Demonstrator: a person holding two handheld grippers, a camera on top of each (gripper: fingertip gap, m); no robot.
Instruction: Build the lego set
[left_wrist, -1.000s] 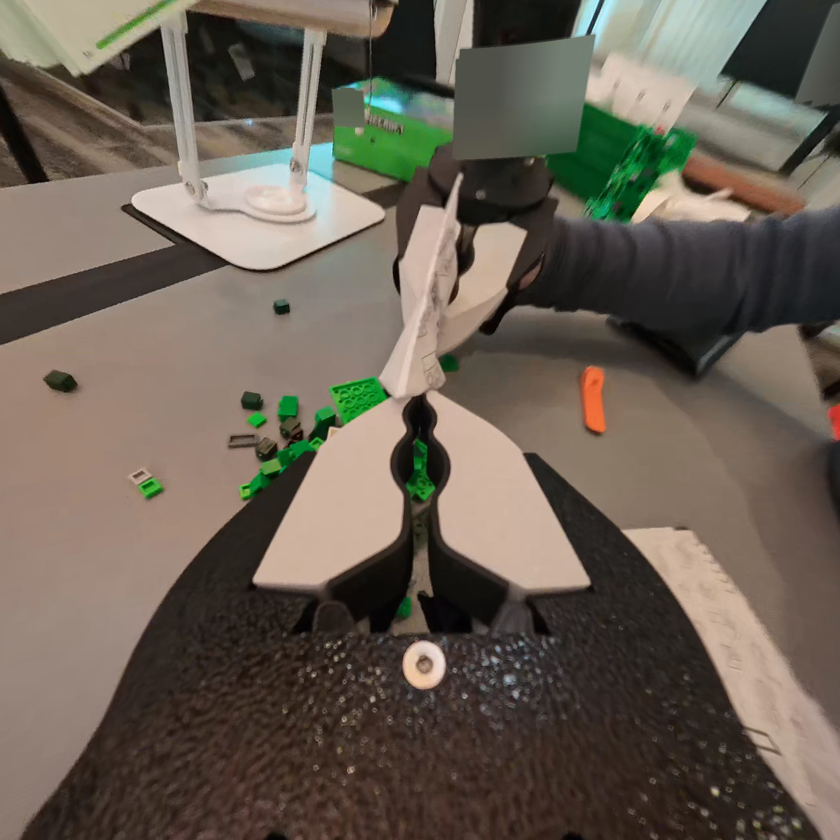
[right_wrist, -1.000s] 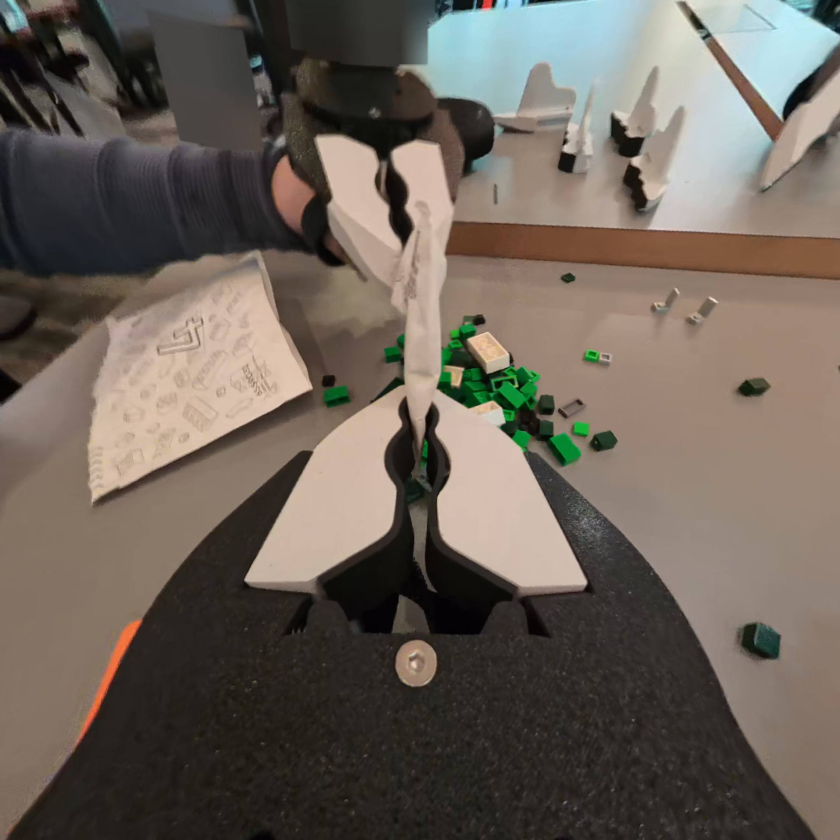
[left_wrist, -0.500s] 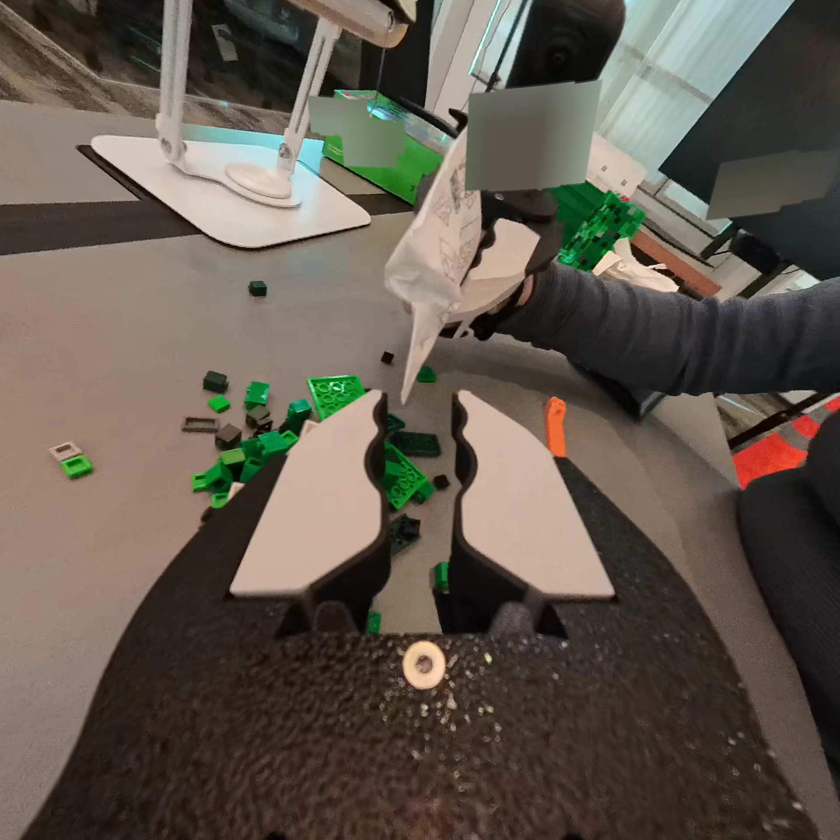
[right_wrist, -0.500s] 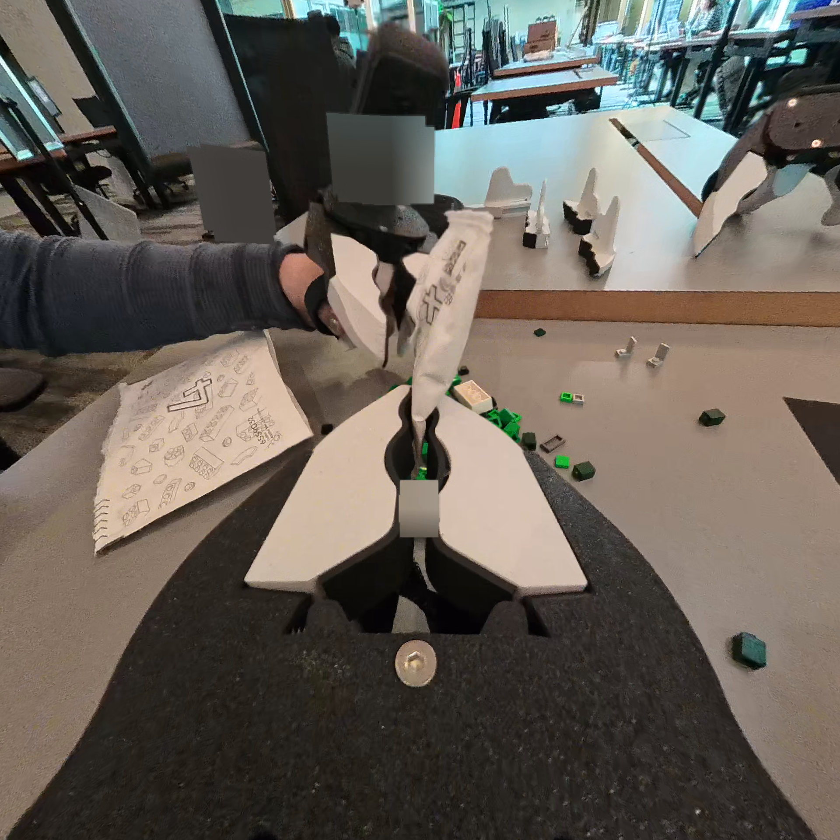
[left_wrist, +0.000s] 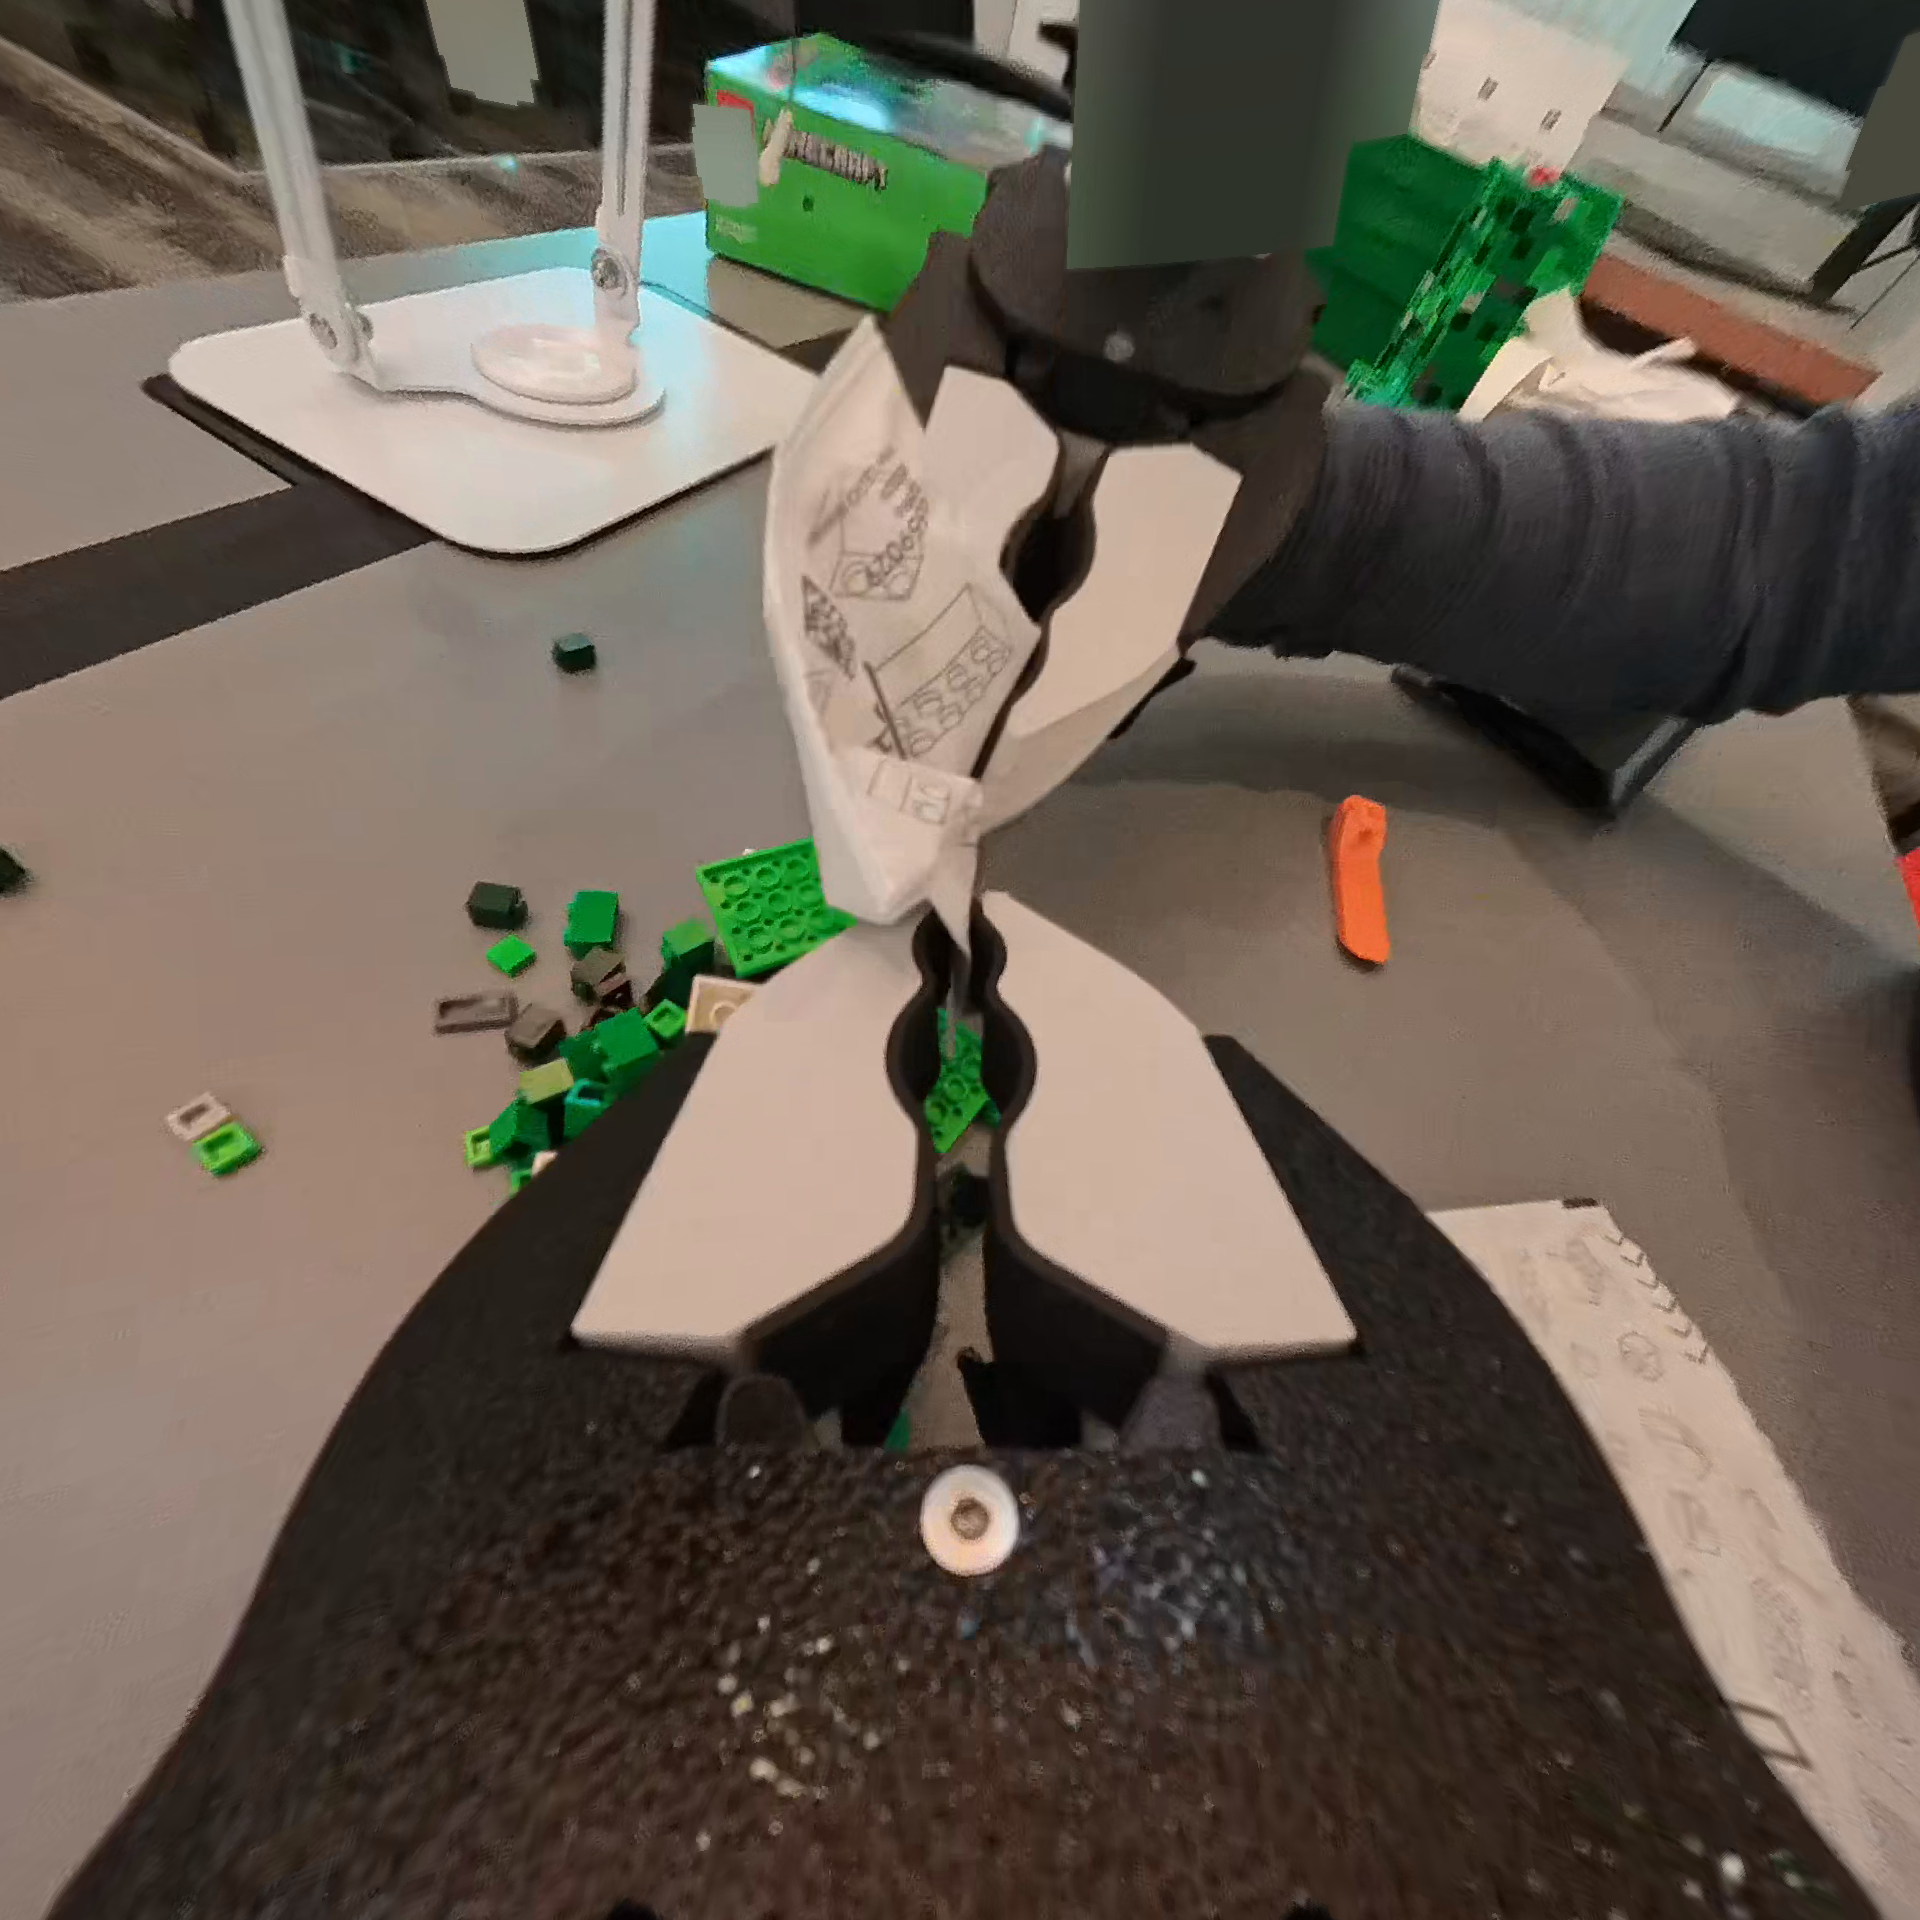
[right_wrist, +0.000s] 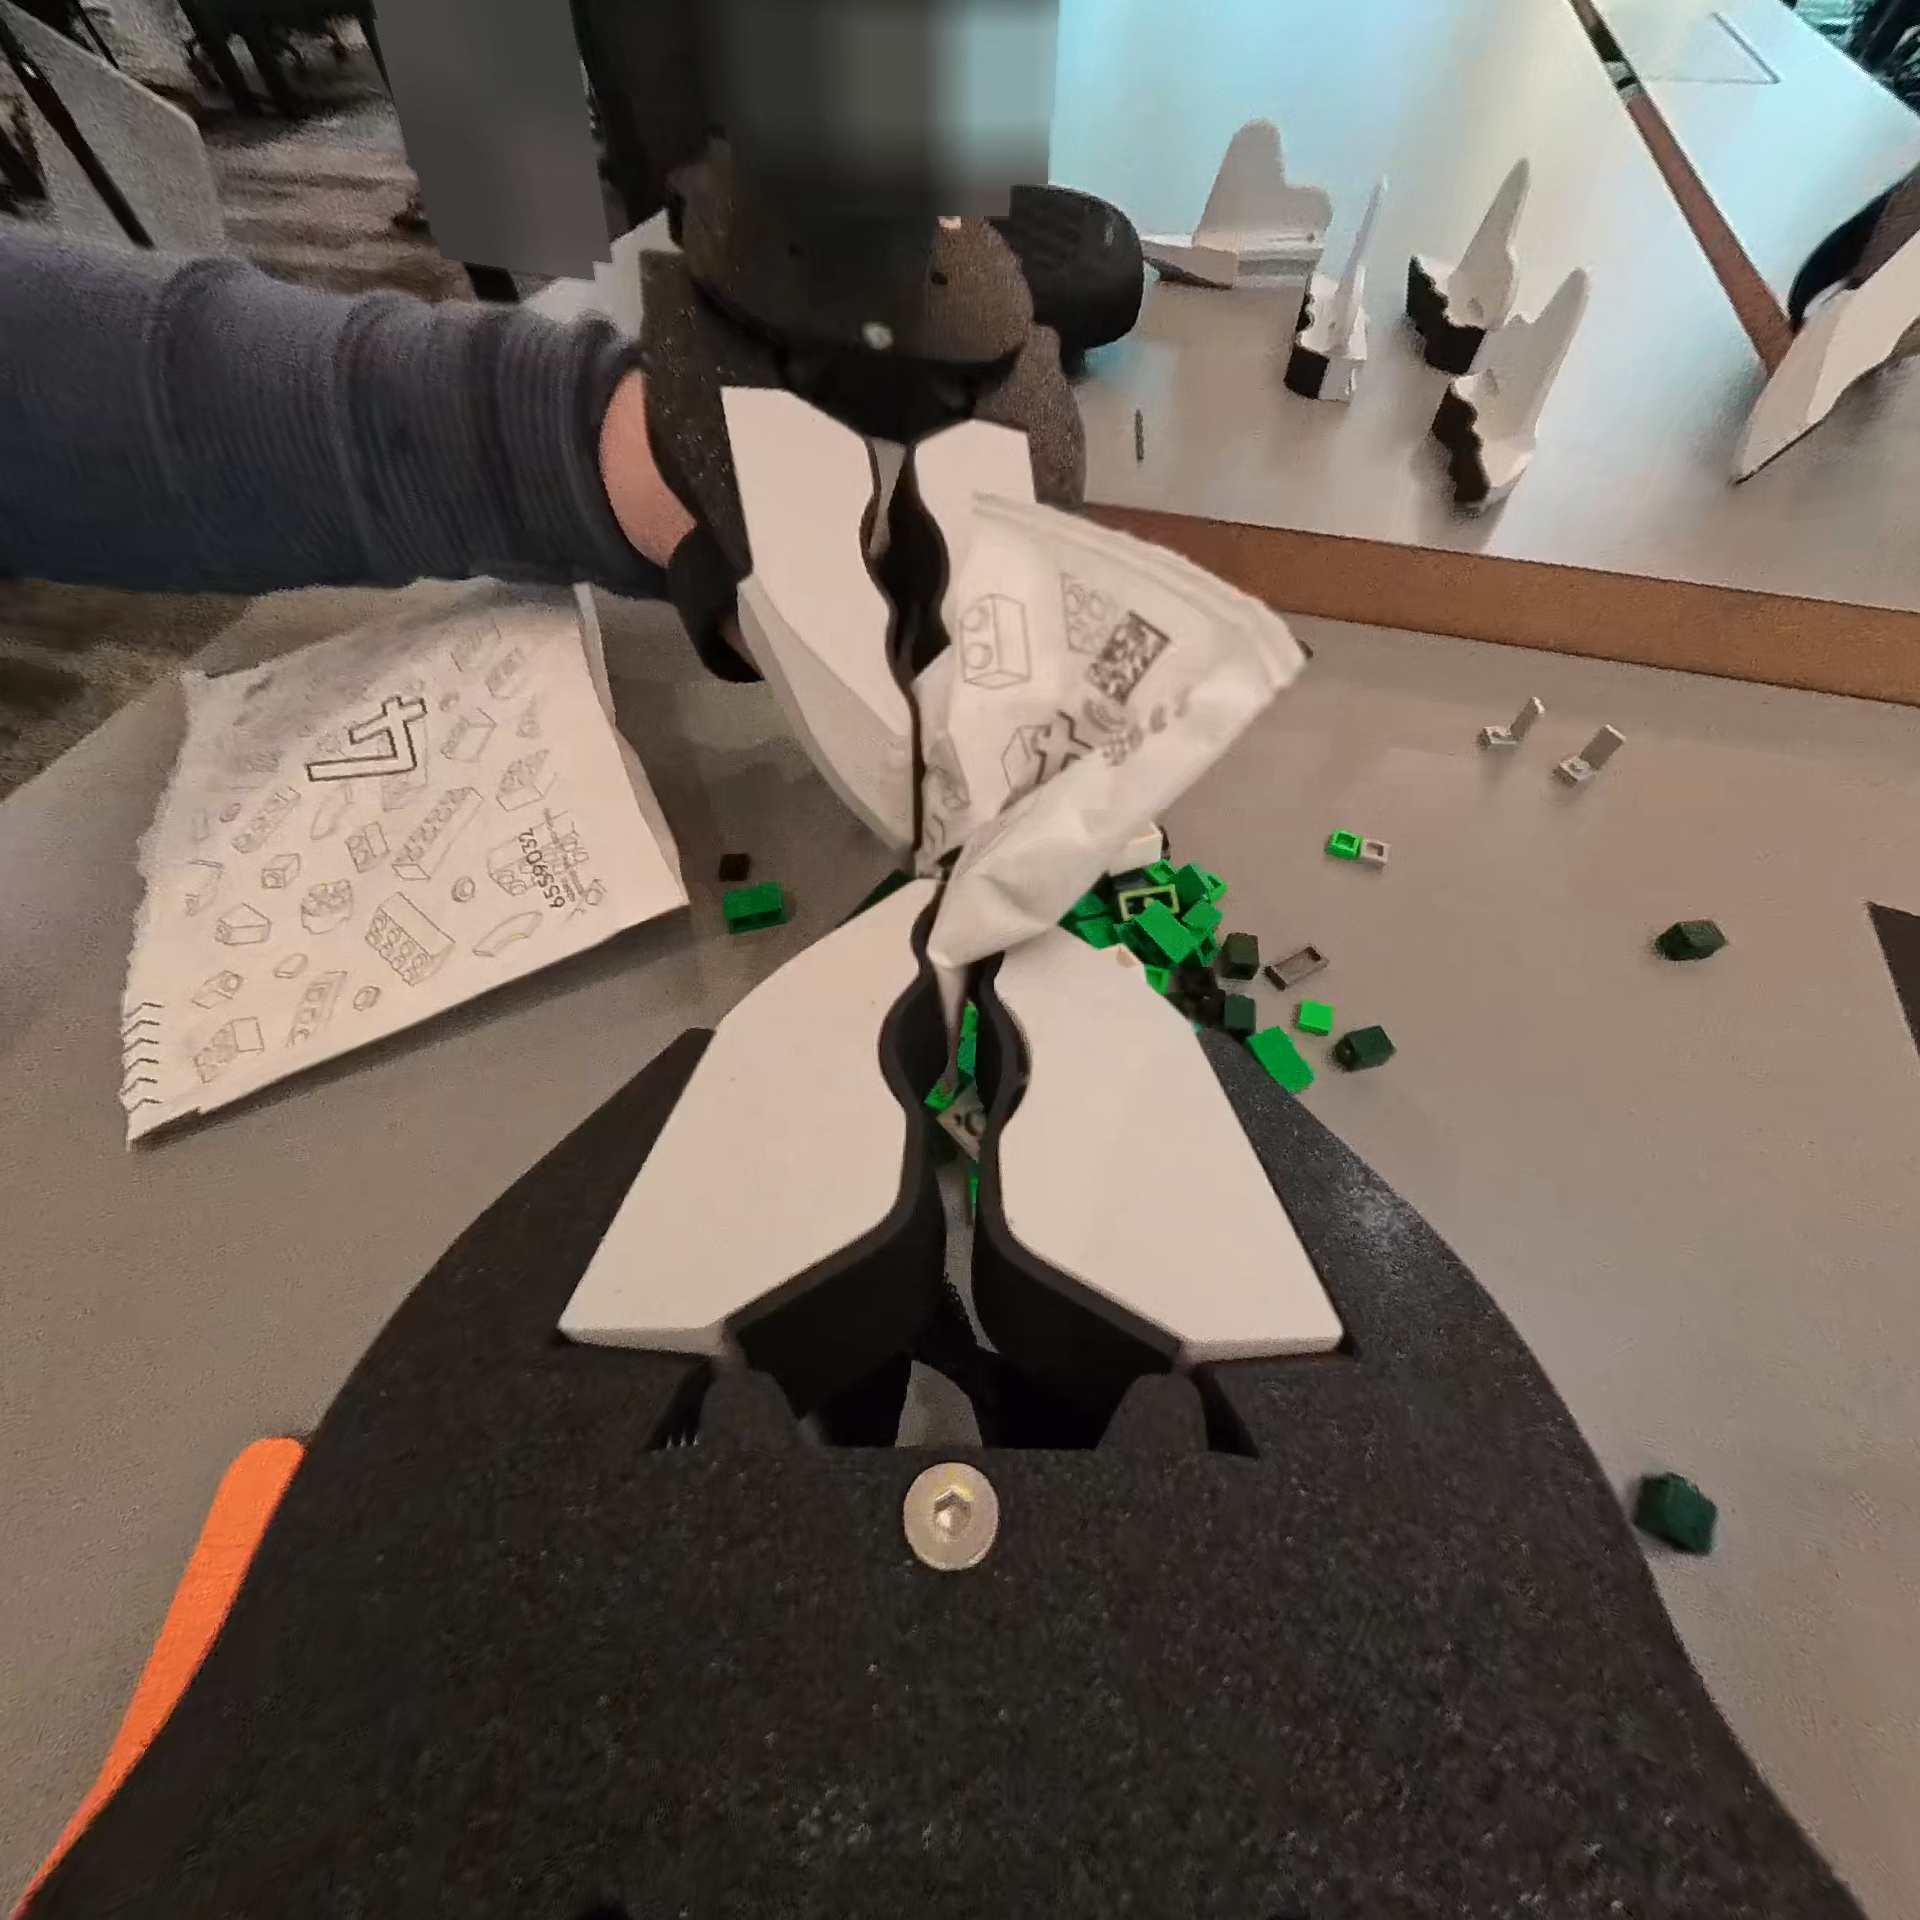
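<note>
A crumpled white paper parts bag (left_wrist: 883, 644) hangs between my two grippers above the grey table; it also shows in the right wrist view (right_wrist: 1081, 707). My left gripper (left_wrist: 958, 920) is shut on the bag's lower twisted end. My right gripper (right_wrist: 951, 935) is shut on the same twisted end from the opposite side. Each gripper faces the other, tips almost touching; the right one (left_wrist: 987, 790) and the left one (right_wrist: 916, 852) show in each other's views. A pile of green, dark and white lego pieces (left_wrist: 623, 1018) lies on the table below, also in the right wrist view (right_wrist: 1164, 914).
A second flat paper bag (right_wrist: 384, 842) lies beside the pile. An orange brick separator (left_wrist: 1359, 878), a green box (left_wrist: 842, 197), a white stand base (left_wrist: 468, 416) and a built green model (left_wrist: 1486, 281) are around. Stray pieces (right_wrist: 1683, 940) lie scattered. Left and right tips are no more than a few centimetres apart. The orange brick separator (left_wrist: 1359, 878) is about equally far from each gripper, around 20 cm.
Half a second ago my left gripper was open below the bag; it has now shut on the bag's lower end again. My right gripper has kept hold and lowered the bag toward the pile.
</note>
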